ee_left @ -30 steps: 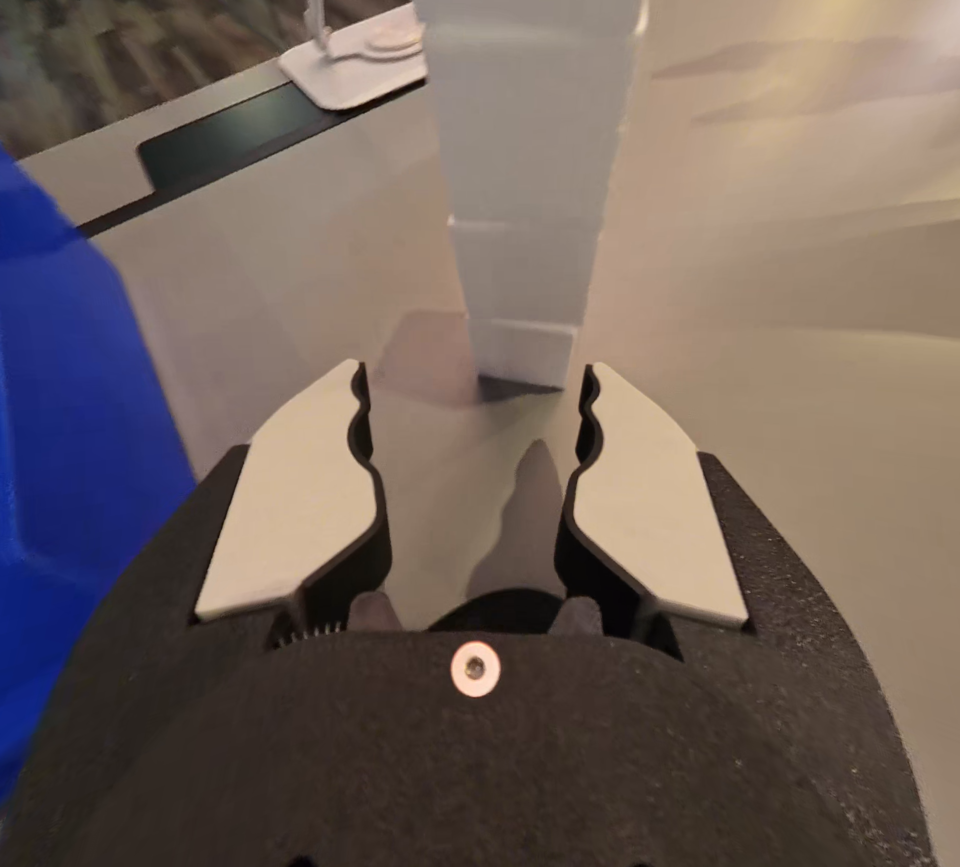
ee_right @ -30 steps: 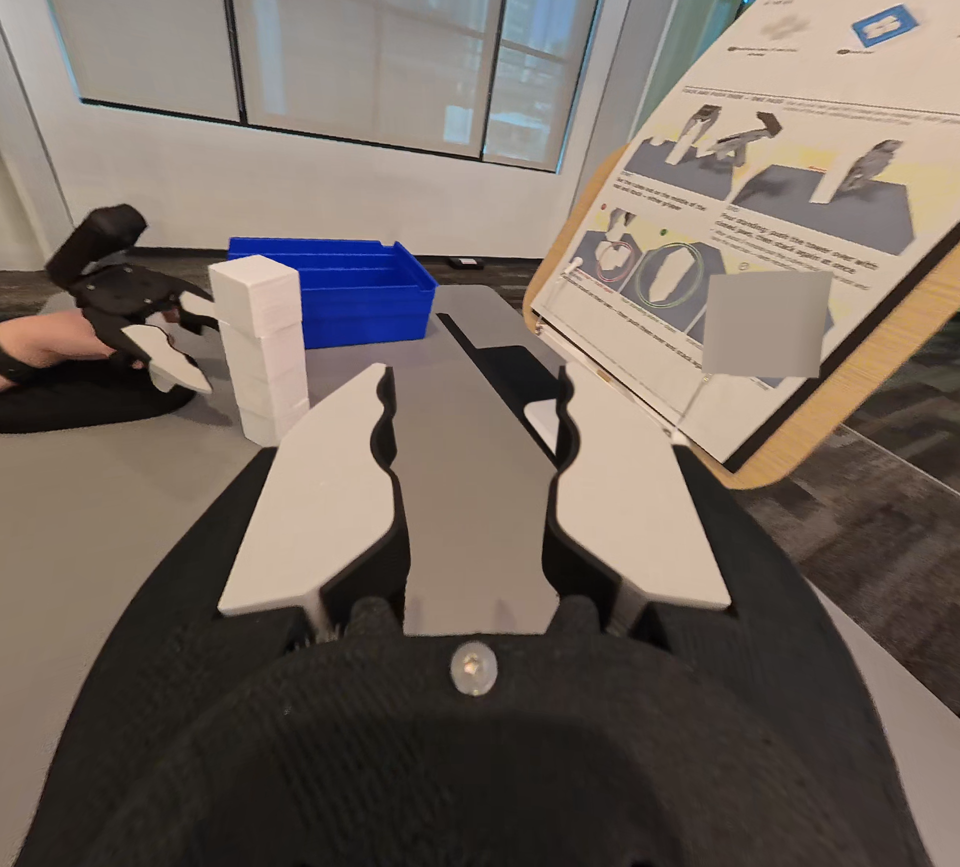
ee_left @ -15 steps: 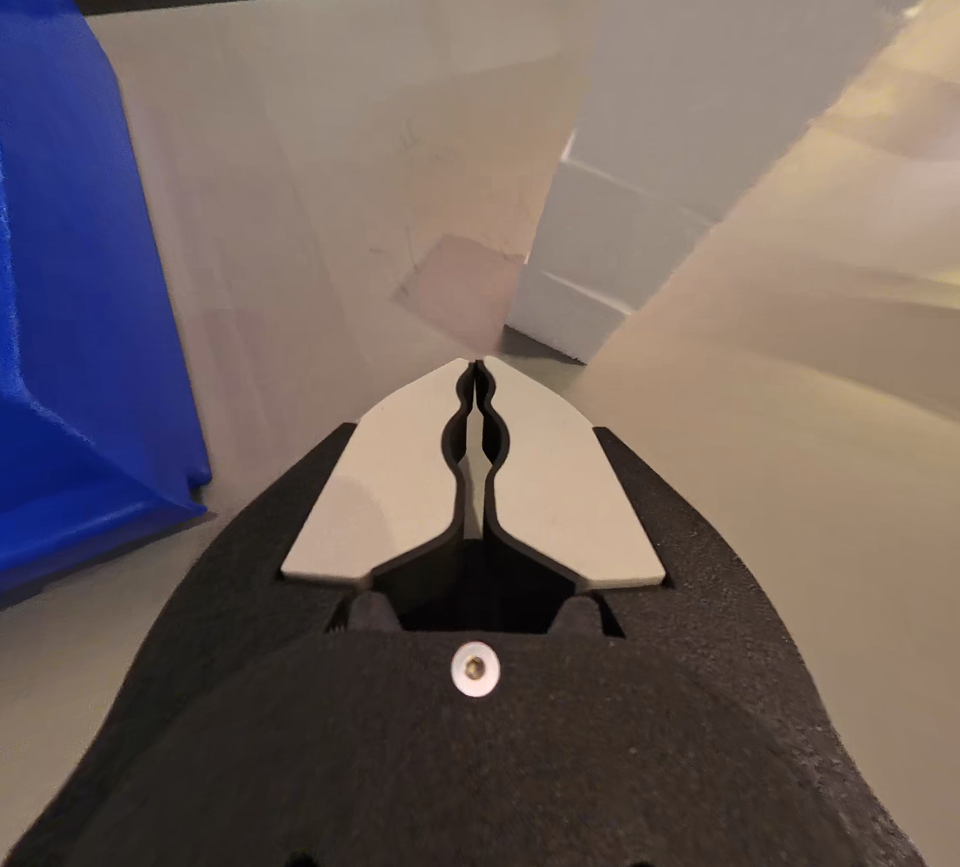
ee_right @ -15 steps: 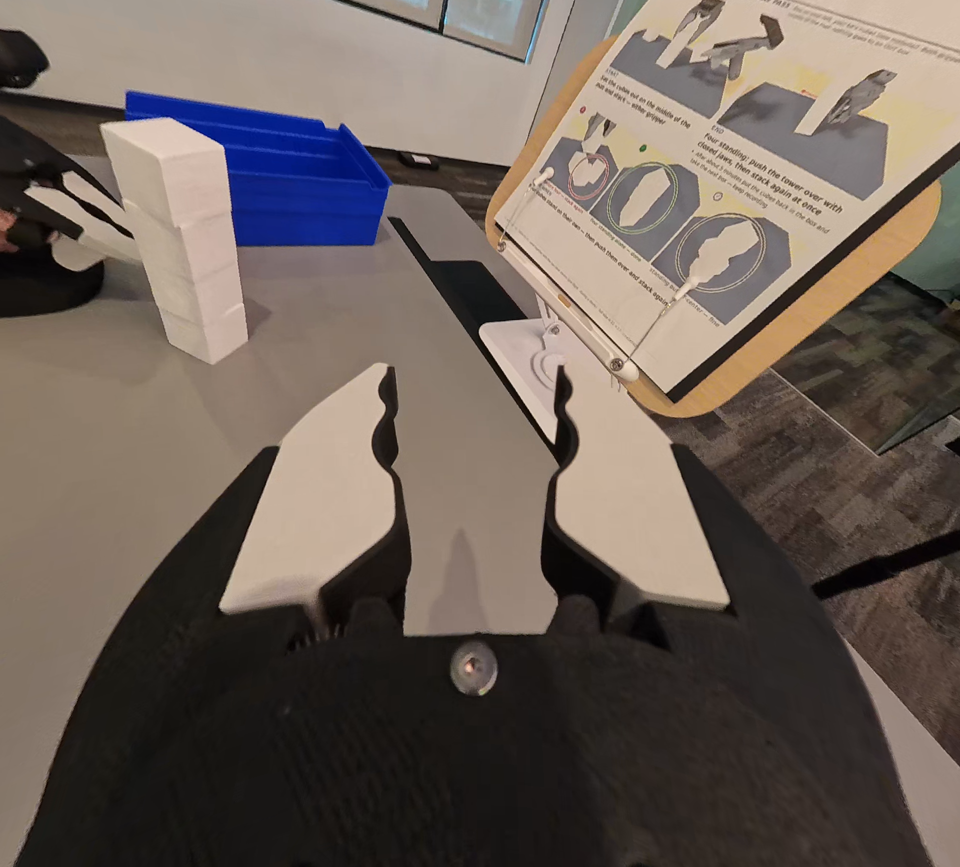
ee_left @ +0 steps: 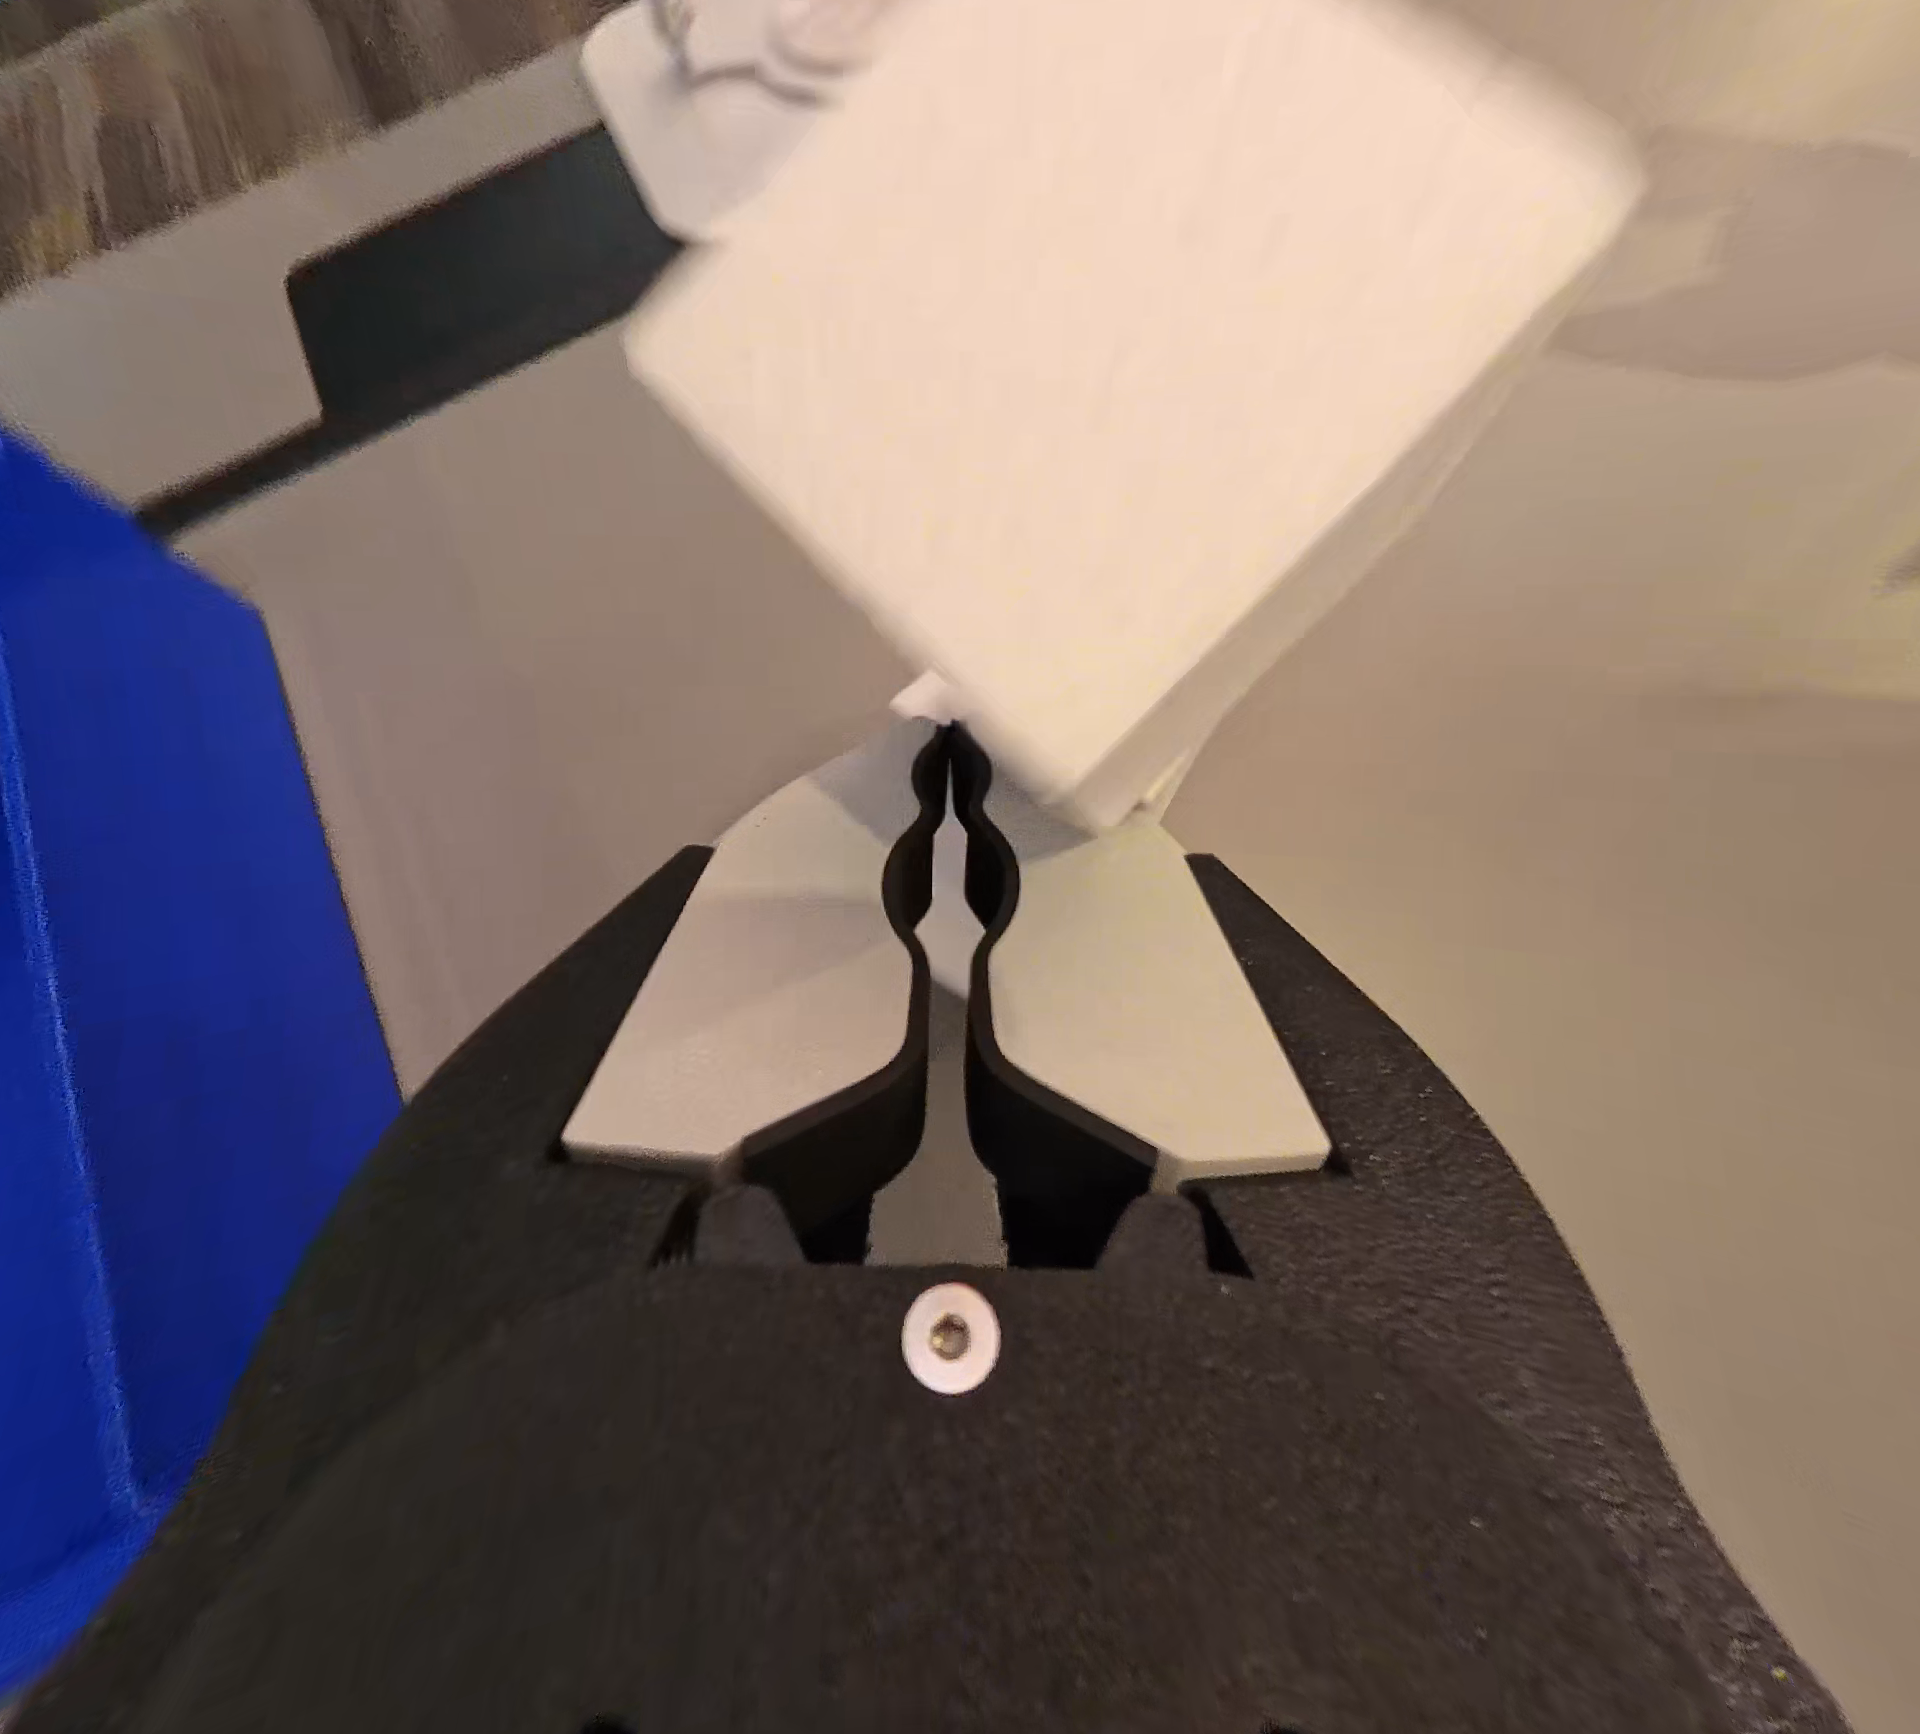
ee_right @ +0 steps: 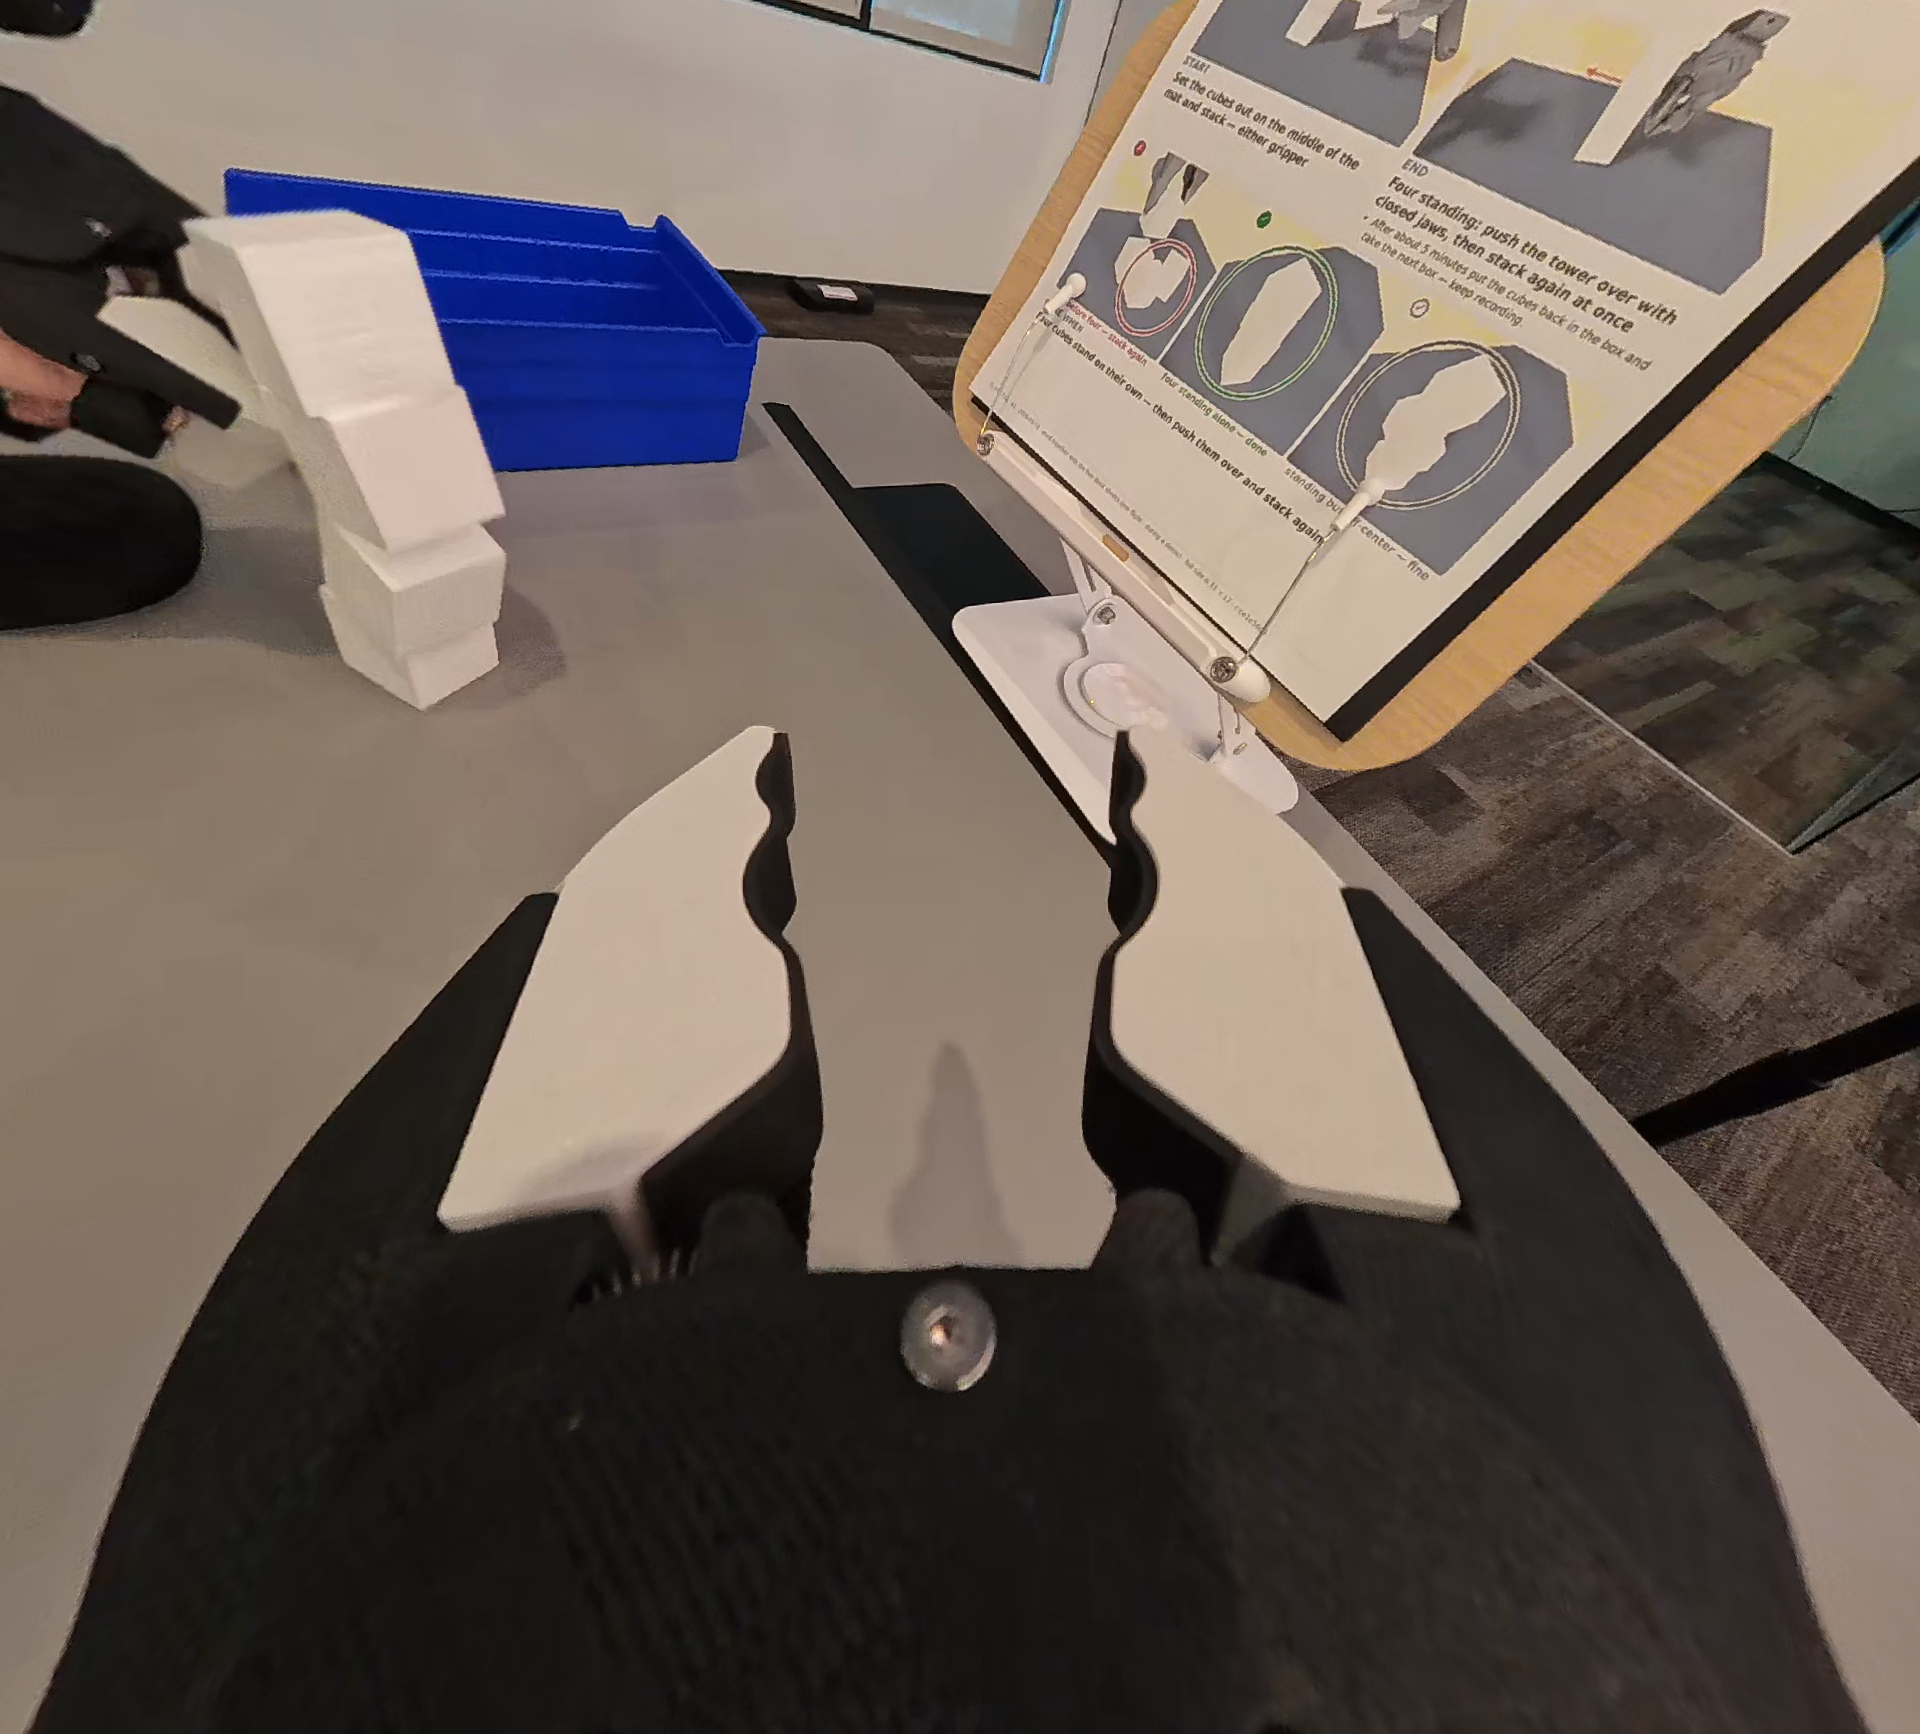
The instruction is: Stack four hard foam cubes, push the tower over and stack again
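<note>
A tower of white foam cubes (ee_right: 400,479) stands at the left of the grey table (ee_right: 727,645). Its upper cubes lean over to the right while the bottom cube (ee_right: 431,661) sits flat. My left gripper (ee_right: 213,401) is shut and empty, its tips pressed against the tower's left side. In the left wrist view the shut tips (ee_left: 948,739) touch a blurred, tilted top cube (ee_left: 1122,334). My right gripper (ee_right: 948,749) is open and empty, low over the table, well to the right of the tower.
A blue bin (ee_right: 582,334) stands behind the tower and fills the left edge of the left wrist view (ee_left: 156,957). An instruction board (ee_right: 1455,230) on a white stand base (ee_right: 1049,666) sits at the table's right edge, beside a black strip (ee_right: 914,531). Some 35 cm of space lies between my two pairs of fingers.
My left gripper shut, then pushed its tips into the tower, and the upper cubes now tip to the right. My right gripper stayed open and dropped lower over the table.
</note>
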Demonstrator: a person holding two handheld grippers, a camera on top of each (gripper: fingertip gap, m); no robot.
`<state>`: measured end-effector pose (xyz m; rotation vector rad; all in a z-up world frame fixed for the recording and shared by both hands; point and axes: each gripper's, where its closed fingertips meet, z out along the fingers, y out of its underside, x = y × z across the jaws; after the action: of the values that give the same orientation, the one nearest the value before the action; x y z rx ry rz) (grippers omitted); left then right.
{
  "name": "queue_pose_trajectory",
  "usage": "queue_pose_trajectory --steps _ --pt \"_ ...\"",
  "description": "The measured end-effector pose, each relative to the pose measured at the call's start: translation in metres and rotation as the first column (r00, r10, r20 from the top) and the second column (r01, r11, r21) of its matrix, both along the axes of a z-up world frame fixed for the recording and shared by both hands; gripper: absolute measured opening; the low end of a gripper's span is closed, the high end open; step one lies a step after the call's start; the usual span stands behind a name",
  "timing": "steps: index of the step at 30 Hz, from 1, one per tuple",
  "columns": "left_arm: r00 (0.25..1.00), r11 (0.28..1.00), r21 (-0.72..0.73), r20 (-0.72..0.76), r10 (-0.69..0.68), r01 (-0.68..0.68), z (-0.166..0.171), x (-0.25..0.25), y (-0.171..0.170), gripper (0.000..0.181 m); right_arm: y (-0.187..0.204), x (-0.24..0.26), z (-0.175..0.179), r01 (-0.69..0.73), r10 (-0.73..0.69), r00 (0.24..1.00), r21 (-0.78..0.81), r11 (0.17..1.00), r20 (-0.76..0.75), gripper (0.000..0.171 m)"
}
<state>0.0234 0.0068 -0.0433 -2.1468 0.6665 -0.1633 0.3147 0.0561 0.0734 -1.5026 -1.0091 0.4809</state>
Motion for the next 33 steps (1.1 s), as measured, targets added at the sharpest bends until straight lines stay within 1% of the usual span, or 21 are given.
queue_pose_trajectory --steps 2,5,8,10,11,12,15,16,18,20,22,25,28,30,32,33 --pt "0.996 0.997 0.009 -0.023 -0.081 0.082 0.015 0.033 0.009 0.0 0.001 0.004 0.0 0.01 -0.01 1.0 -0.001 1.0 -0.003 0.059" --pt "0.981 0.981 -0.017 -0.011 -0.192 0.192 0.028 0.077 0.013 0.0 0.005 0.012 -0.004 0.031 -0.032 0.999 -0.013 0.999 -0.004 0.059" --pt "0.971 0.971 0.018 0.01 -0.237 0.237 0.046 0.094 0.011 0.0 0.01 0.022 -0.009 0.062 -0.062 0.998 -0.031 0.998 0.002 0.059" --pt "0.969 0.97 0.058 0.057 -0.241 0.237 0.056 0.091 0.006 0.0 0.011 0.027 -0.011 0.069 -0.069 0.998 -0.04 0.997 -0.001 0.059" --pt "0.97 0.972 0.074 0.081 -0.23 0.224 0.059 0.083 0.004 0.008 0.011 0.029 -0.011 0.07 -0.07 0.998 -0.04 0.997 -0.007 0.059" --pt "0.972 0.975 0.083 0.098 -0.214 0.206 0.059 0.074 0.002 0.024 0.011 0.03 -0.01 0.072 -0.072 0.997 -0.039 0.997 -0.013 0.059" --pt "0.98 0.982 0.084 0.083 -0.178 0.171 0.039 0.036 -0.005 0.061 0.011 0.033 -0.01 0.069 -0.07 0.997 -0.044 0.997 -0.026 0.059" --pt "0.986 0.986 0.086 0.069 -0.152 0.145 0.029 0.022 -0.005 0.068 0.011 0.034 -0.01 0.067 -0.068 0.997 -0.047 0.997 -0.027 0.059" --pt "0.989 0.991 0.056 0.08 -0.123 0.118 0.005 0.002 -0.01 0.071 0.012 0.034 -0.011 0.07 -0.071 0.997 -0.048 0.996 -0.027 0.059" --pt "0.983 0.989 0.006 0.111 -0.149 0.149 -0.018 -0.003 -0.017 0.077 0.013 0.032 -0.011 0.064 -0.065 0.997 -0.051 0.997 -0.031 0.059" --pt "0.979 0.983 0.003 0.092 -0.182 0.182 -0.034 -0.008 -0.017 0.084 0.013 0.03 -0.012 0.057 -0.058 0.998 -0.051 0.997 -0.024 0.059" --pt "0.971 0.971 0.019 0.031 -0.238 0.238 -0.051 -0.013 -0.011 0.086 0.013 0.028 -0.014 0.056 -0.056 0.998 -0.044 0.997 -0.005 0.059" --pt "0.958 0.958 -0.033 -0.008 -0.285 0.285 -0.069 -0.014 -0.012 0.084 0.013 0.028 -0.016 0.055 -0.055 0.998 -0.044 0.998 0.002 0.059" --pt "0.958 0.959 -0.054 -0.051 -0.281 0.279 -0.08 -0.015 -0.011 0.078 0.014 0.03 -0.018 0.059 -0.059 0.998 -0.05 0.997 0.002 0.059" --pt "0.956 0.961 -0.07 -0.102 -0.275 0.269 -0.089 -0.017 -0.009 0.065 0.016 0.031 -0.021 0.06 -0.06 0.998 -0.063 0.996 0.001 0.059" --pt "0.957 0.964 -0.065 -0.119 -0.265 0.259 -0.091 -0.018 -0.007 0.062 0.017 0.031 -0.024 0.062 -0.062 0.998 -0.07 0.996 0.004 0.059"
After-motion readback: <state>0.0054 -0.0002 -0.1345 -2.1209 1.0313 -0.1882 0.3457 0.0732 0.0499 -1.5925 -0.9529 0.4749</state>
